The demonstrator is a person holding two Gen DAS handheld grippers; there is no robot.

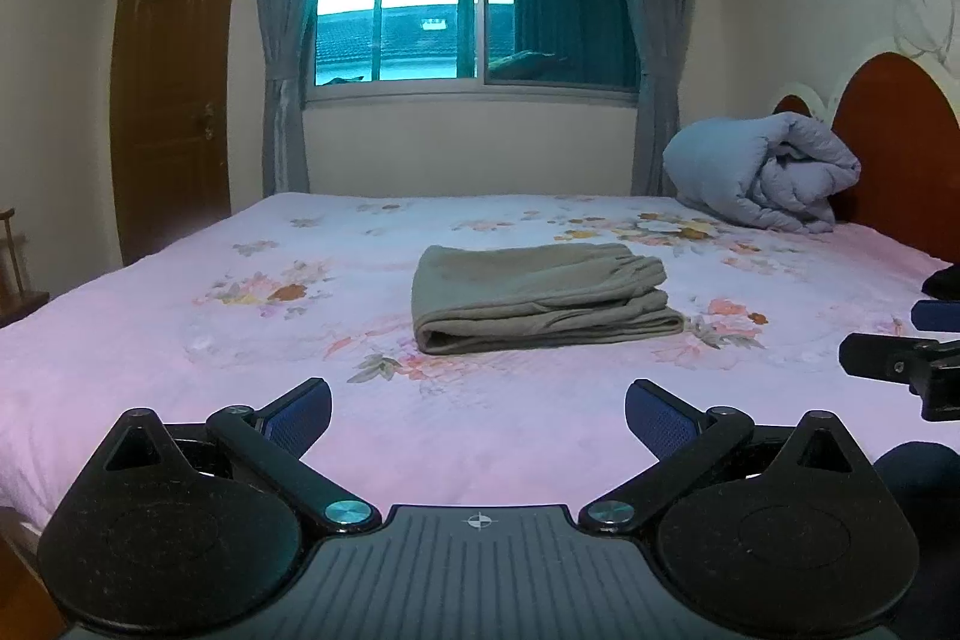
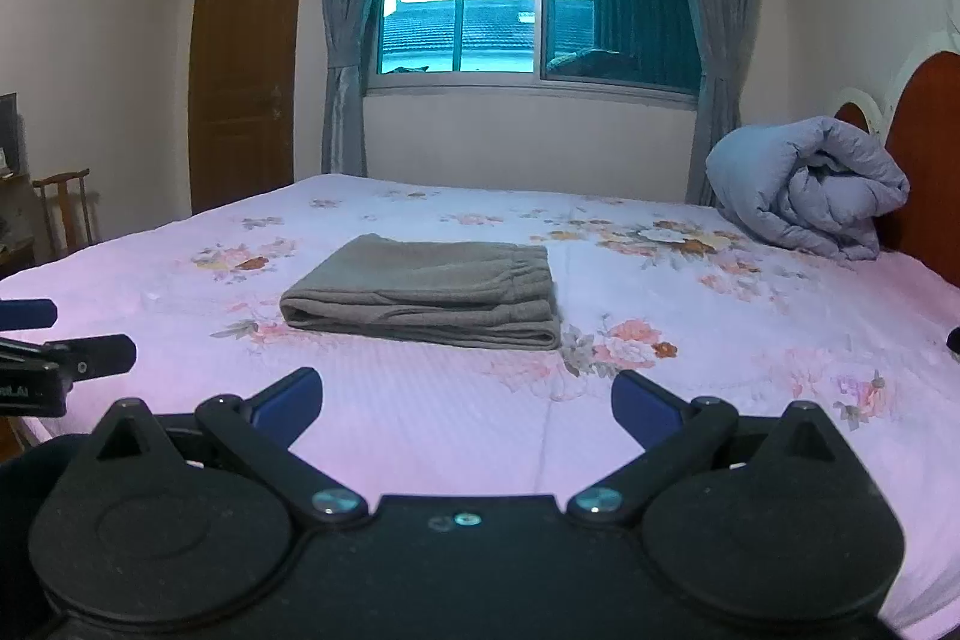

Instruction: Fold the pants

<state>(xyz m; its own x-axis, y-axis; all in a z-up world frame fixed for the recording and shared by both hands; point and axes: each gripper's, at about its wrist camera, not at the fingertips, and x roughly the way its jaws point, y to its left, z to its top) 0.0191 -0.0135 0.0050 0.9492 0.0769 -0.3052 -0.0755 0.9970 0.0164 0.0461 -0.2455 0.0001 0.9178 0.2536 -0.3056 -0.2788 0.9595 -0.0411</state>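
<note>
Jaws of both the left gripper [image 1: 478, 415] and right gripper [image 2: 467, 400] gape apart, empty. The pants [image 1: 543, 297] lie folded ahead on the bed [image 1: 180, 340]; any further nudge could topple the loose layers.

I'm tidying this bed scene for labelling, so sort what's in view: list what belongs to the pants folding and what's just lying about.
Part of the job:
- pants, folded in a stack on the bed sheet
- left gripper, open, holding nothing
- right gripper, open, holding nothing

Just lying about:
- rolled quilt by the headboard
- curtains
- door
- chair
</note>
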